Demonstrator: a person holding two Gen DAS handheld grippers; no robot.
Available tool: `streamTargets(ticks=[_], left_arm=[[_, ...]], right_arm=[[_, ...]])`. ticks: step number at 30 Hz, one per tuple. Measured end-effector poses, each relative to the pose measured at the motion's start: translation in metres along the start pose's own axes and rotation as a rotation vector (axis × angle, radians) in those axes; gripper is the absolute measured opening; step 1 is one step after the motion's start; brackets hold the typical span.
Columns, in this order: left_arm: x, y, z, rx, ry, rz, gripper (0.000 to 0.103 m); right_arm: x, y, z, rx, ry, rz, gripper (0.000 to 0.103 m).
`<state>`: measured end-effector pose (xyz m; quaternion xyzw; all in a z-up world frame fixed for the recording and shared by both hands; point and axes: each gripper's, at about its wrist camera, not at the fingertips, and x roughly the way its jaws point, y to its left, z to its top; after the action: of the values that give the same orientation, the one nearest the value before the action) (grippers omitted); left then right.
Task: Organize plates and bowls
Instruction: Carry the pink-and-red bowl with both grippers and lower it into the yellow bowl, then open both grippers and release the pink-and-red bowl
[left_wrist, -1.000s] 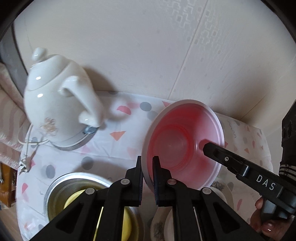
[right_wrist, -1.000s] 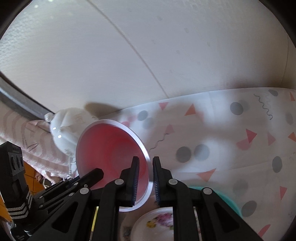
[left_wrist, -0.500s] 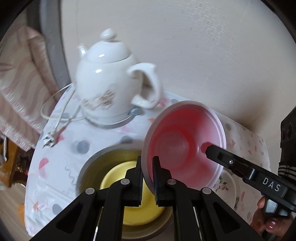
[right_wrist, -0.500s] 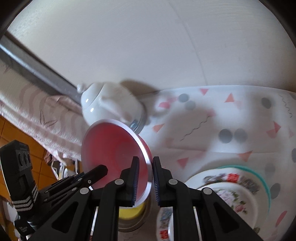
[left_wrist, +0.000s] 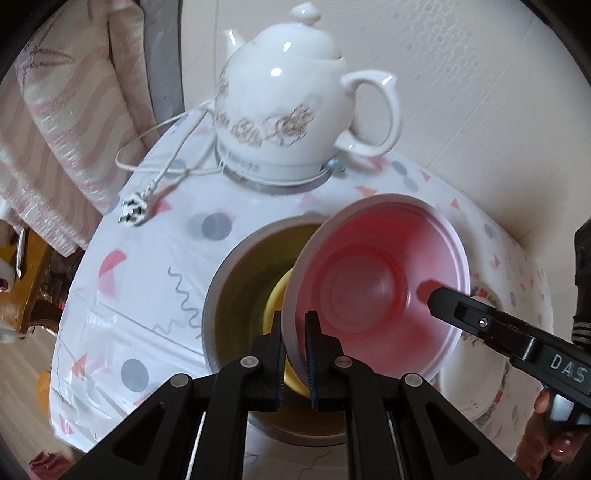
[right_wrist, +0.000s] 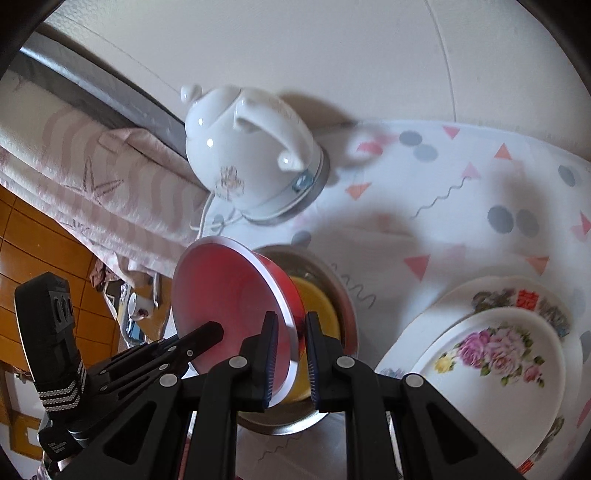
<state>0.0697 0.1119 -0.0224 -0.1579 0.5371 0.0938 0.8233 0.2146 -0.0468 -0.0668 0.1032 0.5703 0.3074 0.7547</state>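
Both grippers, left gripper (left_wrist: 294, 345) and right gripper (right_wrist: 289, 349), clamp opposite rim edges of the red bowl (left_wrist: 376, 291), tilted above the metal bowl (left_wrist: 236, 280) holding a yellow bowl (right_wrist: 317, 302); nesting unfinished, floral plates (right_wrist: 495, 354) already stacked alongside.

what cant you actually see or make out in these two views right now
- Yellow dish inside the metal bowl: mostly covered by the red bowl in both views, so its shape is unclear.
- Stacked floral plates: count uncertain; cut by the frame edge in the right wrist view, hidden behind the red bowl in the left.
- Lettering on the kettle base: too small to read.
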Motion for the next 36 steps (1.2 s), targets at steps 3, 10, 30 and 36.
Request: streamTargets(ticks=[3, 10, 30, 36], left_arm=[[0.008, 0.004, -0.004, 0.001, 0.023, 0.01, 0.01], [0.018, 0.004, -0.004, 0.011, 0.053, 0.027, 0.011], [0.033, 0.001, -0.001, 0.049, 0.063, 0.095, 0.012], [0.024, 0.007, 0.002, 0.01, 0.038, 0.065, 0.014]], right_arm=[[0.008, -0.002, -0.004, 0.009, 0.025, -0.008, 0.015], [0.017, -0.001, -0.007, 0.017, 0.049, -0.022, 0.017], [0.015, -0.008, -0.001, 0.058, 0.052, -0.026, 0.018], [0.005, -0.015, 0.002, 0.094, 0.017, -0.009, 0.019]])
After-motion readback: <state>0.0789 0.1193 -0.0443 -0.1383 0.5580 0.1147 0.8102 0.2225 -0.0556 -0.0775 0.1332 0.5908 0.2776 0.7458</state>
